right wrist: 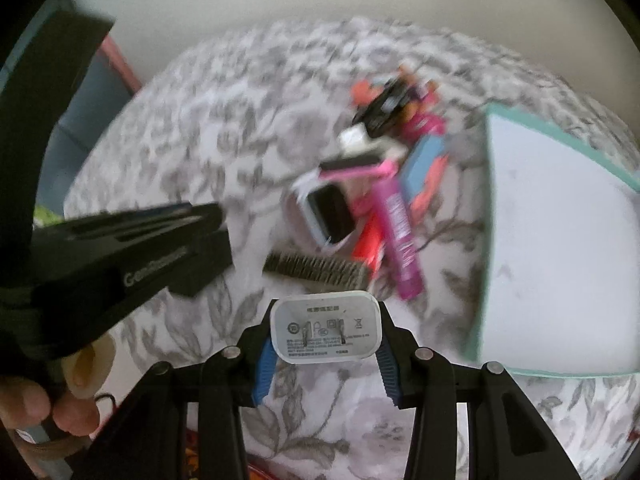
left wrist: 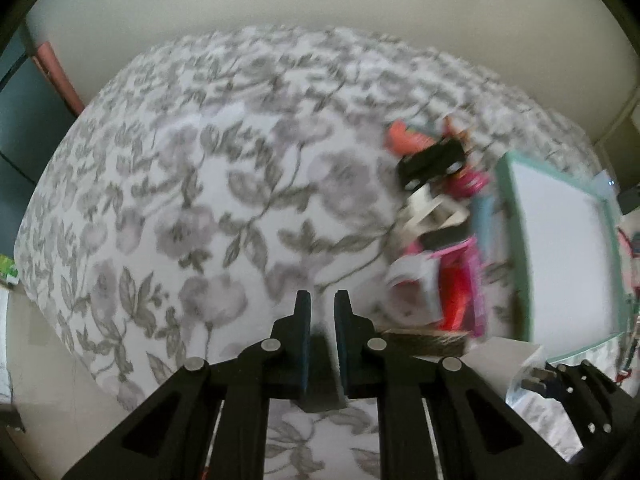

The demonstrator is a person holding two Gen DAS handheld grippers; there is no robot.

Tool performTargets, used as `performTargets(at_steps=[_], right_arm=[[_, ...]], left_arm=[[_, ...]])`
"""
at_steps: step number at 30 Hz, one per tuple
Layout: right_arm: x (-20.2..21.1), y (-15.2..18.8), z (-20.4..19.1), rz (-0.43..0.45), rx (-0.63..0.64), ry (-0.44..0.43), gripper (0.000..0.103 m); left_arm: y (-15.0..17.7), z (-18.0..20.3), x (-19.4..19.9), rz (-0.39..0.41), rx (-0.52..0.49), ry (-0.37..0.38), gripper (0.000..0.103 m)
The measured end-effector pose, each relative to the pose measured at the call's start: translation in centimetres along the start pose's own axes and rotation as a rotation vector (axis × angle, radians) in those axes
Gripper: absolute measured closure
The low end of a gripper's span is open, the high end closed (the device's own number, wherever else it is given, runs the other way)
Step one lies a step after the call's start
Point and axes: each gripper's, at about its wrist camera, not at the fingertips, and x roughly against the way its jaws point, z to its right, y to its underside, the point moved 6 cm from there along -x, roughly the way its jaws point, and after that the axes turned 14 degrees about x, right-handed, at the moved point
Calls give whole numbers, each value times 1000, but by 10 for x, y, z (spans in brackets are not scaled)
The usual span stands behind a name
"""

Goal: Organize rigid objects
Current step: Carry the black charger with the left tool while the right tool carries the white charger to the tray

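Observation:
My right gripper is shut on a white plug charger, prongs facing the camera, held above the floral cloth. The charger also shows in the left wrist view at the lower right. My left gripper is nearly shut and empty over the cloth; it shows in the right wrist view at the left. A blurred pile of objects lies ahead: a dark brush, a pink tube, a white phone-like case, a black item. A white tray with a teal rim lies right of the pile.
The floral cloth covers a round-looking surface with open cloth on the left. A plain wall stands behind. A dark panel and a pink edge are at the far left.

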Motion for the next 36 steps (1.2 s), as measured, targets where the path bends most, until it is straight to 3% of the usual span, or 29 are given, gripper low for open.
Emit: performTargets(at_steps=[4,11,18,21,25,36], right_arm=[[15,-4,22,64,-88,15,57],[29,2,74,95,-178,202,57],[12,11,76,32,-190,146,57],[7,14,65,8,-161,121,57],[1,15,58,-17,-130,127,57],[-4,18,56,-52,-116,131,57]], left_arm=[[-10,23,21,47,-46,15,93],[-14,37,34,68,-89,52,95],[12,6,-6,-53,-33,-23,94],[22,-6,-20,-104,-4,-38,87],[30,-15,-20,-120,15,-23,57],[50,-17,-37,-212,3,-22,55]])
